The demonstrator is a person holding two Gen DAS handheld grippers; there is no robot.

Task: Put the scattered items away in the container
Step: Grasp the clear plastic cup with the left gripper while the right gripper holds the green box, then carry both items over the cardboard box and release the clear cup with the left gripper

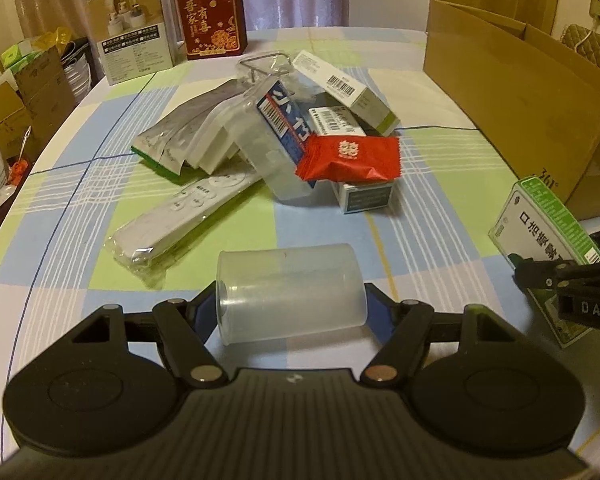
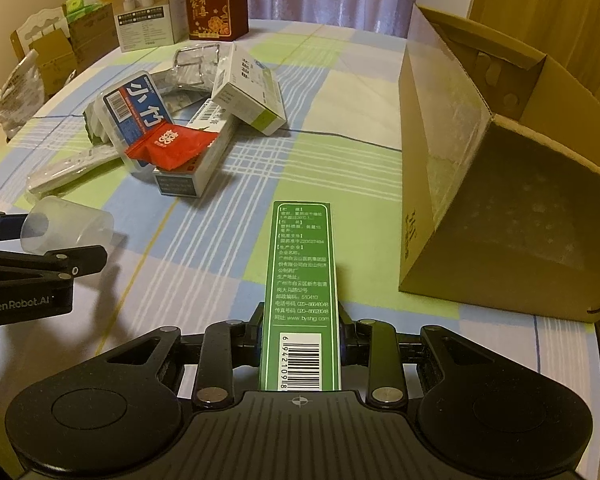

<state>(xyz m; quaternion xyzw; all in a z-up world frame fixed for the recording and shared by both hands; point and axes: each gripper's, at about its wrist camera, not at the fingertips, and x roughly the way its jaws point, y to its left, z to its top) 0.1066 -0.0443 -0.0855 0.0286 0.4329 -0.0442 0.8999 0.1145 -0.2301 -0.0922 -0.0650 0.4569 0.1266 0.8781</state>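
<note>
Left wrist view shows our left gripper [image 1: 290, 304] at the bottom of the frame, closed snug on a clear plastic cup [image 1: 290, 294] lying on its side between the two fingers. Right wrist view shows our right gripper [image 2: 300, 330] squeezed tight on a long green box [image 2: 300, 280] that sticks out toward the middle of the frame. The big cardboard box [image 2: 500, 200] sits open at the right of that frame, on the checked tablecloth [image 2: 340, 160]. A pile waits in the upper left: a red packet [image 2: 168, 144], a blue and white box [image 2: 134, 104], a white box [image 2: 248, 88], and a white remote [image 1: 180, 212] in a clear bag.
</note>
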